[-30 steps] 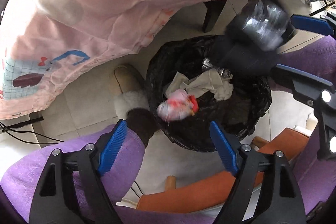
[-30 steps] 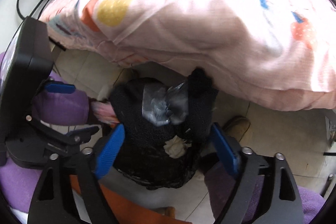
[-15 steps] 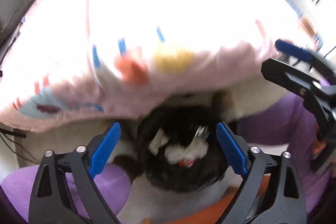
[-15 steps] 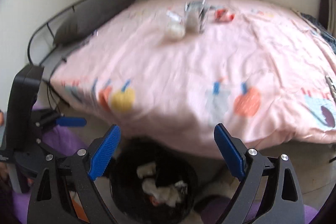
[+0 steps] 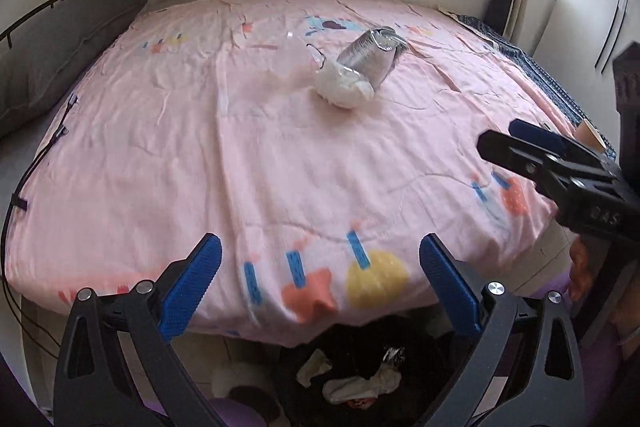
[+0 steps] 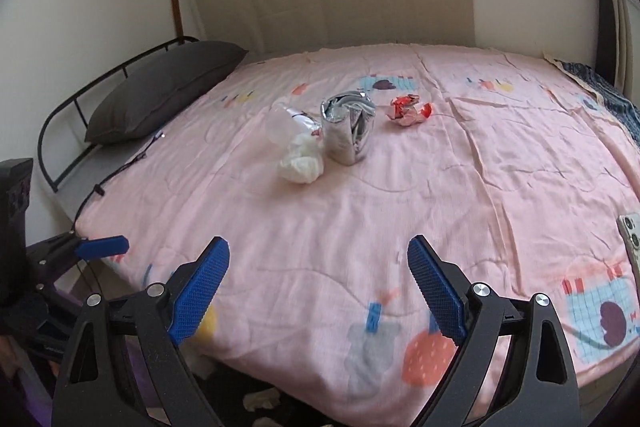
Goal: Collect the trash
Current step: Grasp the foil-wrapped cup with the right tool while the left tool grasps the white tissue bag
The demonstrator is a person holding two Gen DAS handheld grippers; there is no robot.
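Note:
Trash lies mid-bed on the pink quilt: a silver foil bag, a crumpled white tissue, a clear plastic wrapper and a red-and-white wrapper. The foil bag, tissue and clear wrapper also show in the left wrist view. My left gripper is open and empty over the bed's near edge. My right gripper is open and empty, also at the near edge. A black-lined bin with tissues sits on the floor below.
A dark grey pillow lies against the metal headboard at the left. A phone lies at the bed's right edge. A dark blue cloth lies at the far right. A cable runs along the left edge.
Both grippers lifted from over the bin to face the bed top. The crumpled foil piece the right gripper held a second ago is gone from it; both now stand open and empty.

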